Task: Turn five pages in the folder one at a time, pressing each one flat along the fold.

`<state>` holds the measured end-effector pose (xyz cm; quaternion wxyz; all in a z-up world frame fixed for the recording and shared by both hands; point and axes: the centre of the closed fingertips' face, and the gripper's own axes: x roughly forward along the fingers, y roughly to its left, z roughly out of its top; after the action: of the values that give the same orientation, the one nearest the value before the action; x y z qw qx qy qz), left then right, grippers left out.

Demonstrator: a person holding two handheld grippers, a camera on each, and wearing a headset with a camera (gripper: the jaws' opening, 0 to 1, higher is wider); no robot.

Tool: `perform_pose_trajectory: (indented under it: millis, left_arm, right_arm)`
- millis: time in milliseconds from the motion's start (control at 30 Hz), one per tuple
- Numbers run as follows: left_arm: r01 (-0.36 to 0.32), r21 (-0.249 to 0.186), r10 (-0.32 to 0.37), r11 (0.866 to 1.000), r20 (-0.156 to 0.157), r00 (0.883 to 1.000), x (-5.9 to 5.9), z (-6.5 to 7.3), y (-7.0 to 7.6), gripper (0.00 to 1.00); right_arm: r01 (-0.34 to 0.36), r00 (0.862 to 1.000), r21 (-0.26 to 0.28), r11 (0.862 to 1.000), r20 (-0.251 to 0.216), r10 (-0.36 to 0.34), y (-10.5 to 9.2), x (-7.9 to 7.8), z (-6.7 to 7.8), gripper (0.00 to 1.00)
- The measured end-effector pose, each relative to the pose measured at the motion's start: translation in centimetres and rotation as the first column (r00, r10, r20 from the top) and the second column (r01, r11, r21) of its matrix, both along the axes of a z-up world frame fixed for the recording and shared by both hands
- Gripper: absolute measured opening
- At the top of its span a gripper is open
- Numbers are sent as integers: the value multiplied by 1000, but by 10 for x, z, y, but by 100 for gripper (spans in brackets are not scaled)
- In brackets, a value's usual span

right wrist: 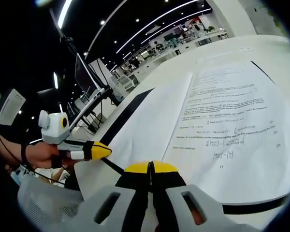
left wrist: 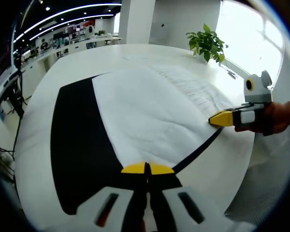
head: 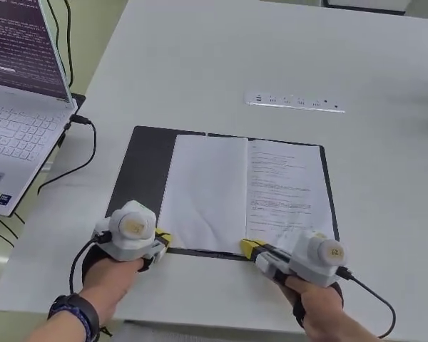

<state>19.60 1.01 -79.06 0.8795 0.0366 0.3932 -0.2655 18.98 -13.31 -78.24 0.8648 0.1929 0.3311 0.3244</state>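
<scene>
1. Head view: one folder [head: 146, 178] is seen lying open on the white table [head: 200, 64], directly ahead of both grippers, with its black cover exposed at the left.
2. Two pages are exposed, one blank page [head: 203, 192] on the left and one printed page [head: 285, 185] on the right. They are divided by the fold [head: 246, 192], whose long axis runs straight away from the person.
3. The right gripper [head: 248, 246] is placed at the folder's near edge, its yellow tips touching or just beside the near end of the fold. In the right gripper view its jaws are seen pressed together with nothing between them.
4. The left gripper [head: 164, 239] is held just beside the near left corner of the blank page, well apart from the fold. Its jaws are likewise seen closed and empty in the left gripper view.
5. The fold is judged nearer to the right gripper, so a press along it would be run forward from those tips. The printed page's free edge lies off to their right.
6. Also counted are one laptop [head: 21, 107] at the left and one socket strip [head: 294, 101] beyond the folder.
</scene>
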Motion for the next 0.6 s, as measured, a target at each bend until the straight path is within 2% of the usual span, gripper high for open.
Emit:
perform_pose_trajectory:
  millis: [233,467,600]
  left_arm:
    - [-11,4,11,1000,-7,1000,0,0,0,0]
    - [-31,14,32,999,-34,999,1,0,0,0]
    - [-23,-10,22,1000,-53,998,-3,2,-4,3]
  right_arm:
    - [6,1000,-6,1000,-7,-6,-1,0,0,0]
    - [10,1000,-12,1000,-13,-10,0,0,0,0]
    - [0,1000,-10,1000,-18,0,-1,0,0,0]
